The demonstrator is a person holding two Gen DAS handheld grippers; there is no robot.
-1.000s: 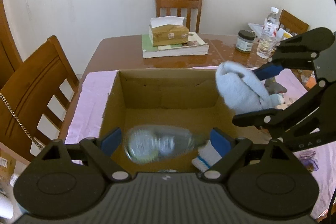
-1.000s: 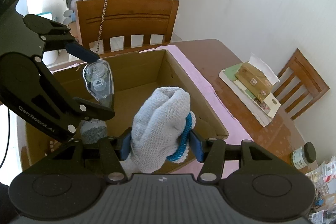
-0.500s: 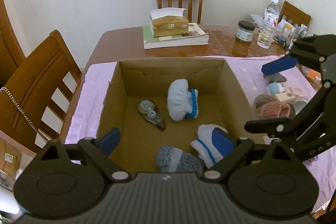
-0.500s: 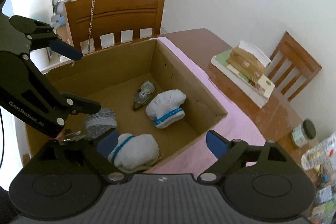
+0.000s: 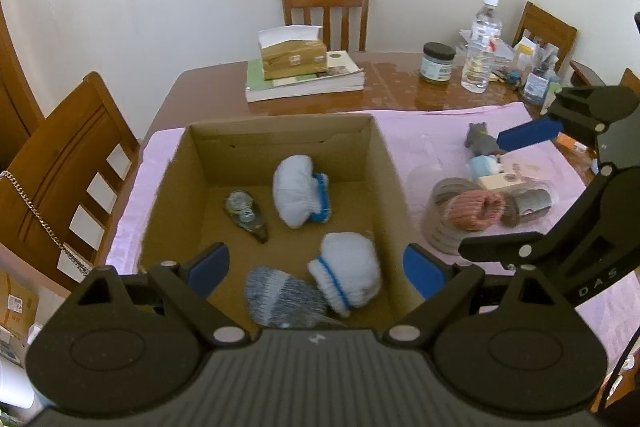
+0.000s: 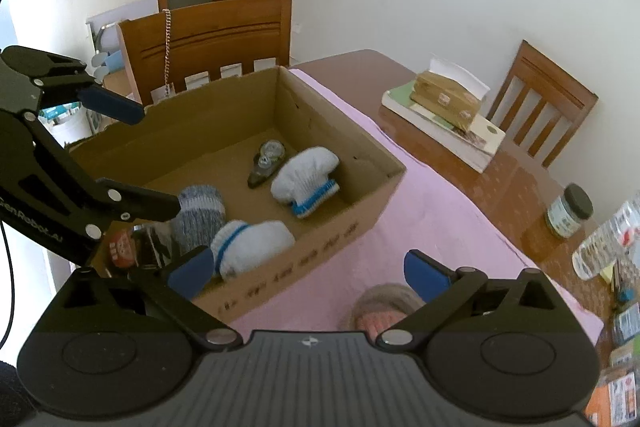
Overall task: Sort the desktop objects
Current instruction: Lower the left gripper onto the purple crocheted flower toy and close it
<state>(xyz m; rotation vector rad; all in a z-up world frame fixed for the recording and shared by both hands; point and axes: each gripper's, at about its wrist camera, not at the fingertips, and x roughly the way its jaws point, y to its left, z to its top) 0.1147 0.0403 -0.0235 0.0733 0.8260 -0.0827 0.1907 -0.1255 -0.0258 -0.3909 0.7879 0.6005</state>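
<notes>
— Right gripper (image 6: 306,269): jaws opening, nothing between my pads; I hang over the pink cloth (image 6: 440,227) just outside the cardboard box (image 6: 320,227). Left gripper (image 5: 316,263): spread wide, empty, above the box's near end.

— Rolled sock?

— White, blue-cuffed sock (image 5: 300,201) lies inside mid-box beside the correction tape (image 5: 246,213); two more rolls near my left pads. Cloth right of the box is crowded; its left strip is bare.
</notes>
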